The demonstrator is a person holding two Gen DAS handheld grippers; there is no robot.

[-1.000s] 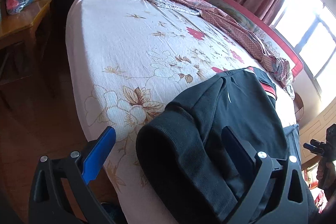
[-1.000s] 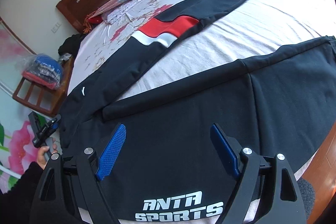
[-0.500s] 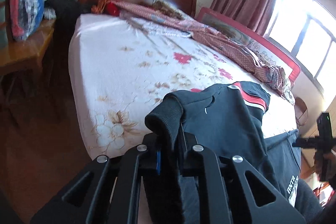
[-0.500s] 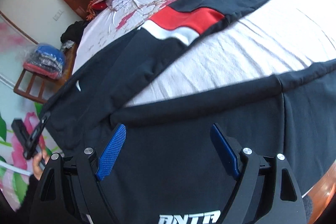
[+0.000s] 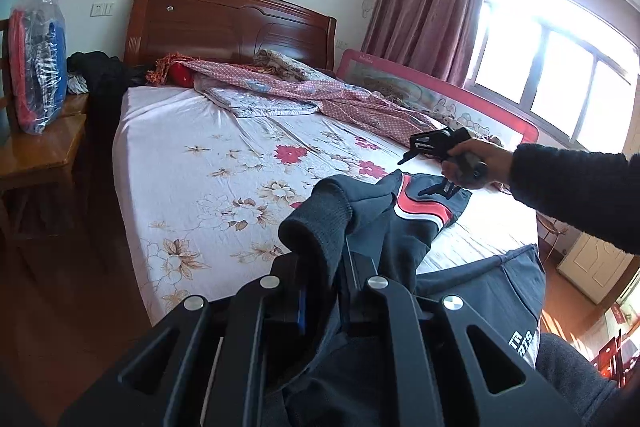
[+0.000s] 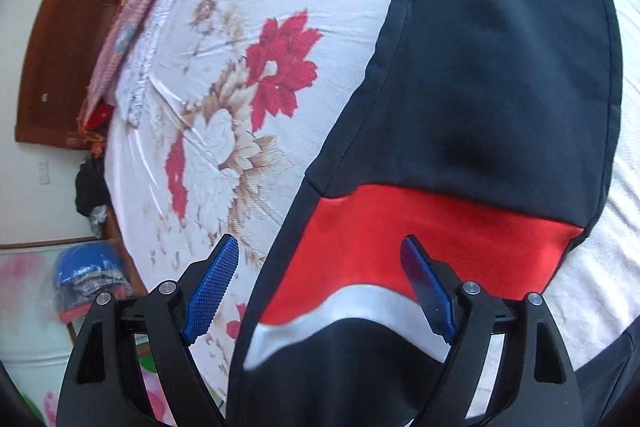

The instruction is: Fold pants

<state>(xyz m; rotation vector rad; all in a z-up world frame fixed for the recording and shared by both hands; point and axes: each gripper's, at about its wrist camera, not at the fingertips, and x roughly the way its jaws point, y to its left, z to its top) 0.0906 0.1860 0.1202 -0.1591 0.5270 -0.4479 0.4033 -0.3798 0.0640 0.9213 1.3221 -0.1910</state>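
Observation:
Black pants [image 5: 404,239] with a red and white stripe lie across the near end of the floral bed sheet [image 5: 208,163]. My left gripper [image 5: 340,267] is shut on the ribbed cuff [image 5: 316,227] of one leg, which stands lifted off the bed. In the left wrist view a hand holds my right gripper [image 5: 416,171] over the striped part of the other leg. In the right wrist view my right gripper [image 6: 320,259] hangs open just above the red stripe [image 6: 420,231] of that leg [image 6: 500,87], its blue pads [image 6: 212,279] astride the leg's left edge.
A rumpled pink quilt [image 5: 320,95] lies along the far side by the wooden headboard [image 5: 224,23]. A red bed rail [image 5: 436,99] lines the window side. A wooden nightstand [image 5: 36,155] with a bagged bundle [image 5: 36,59] stands left of the bed.
My left gripper shut on the leg cuff and lifted it. My right gripper swept from the waistband with the white lettering across to the striped leg, staying open.

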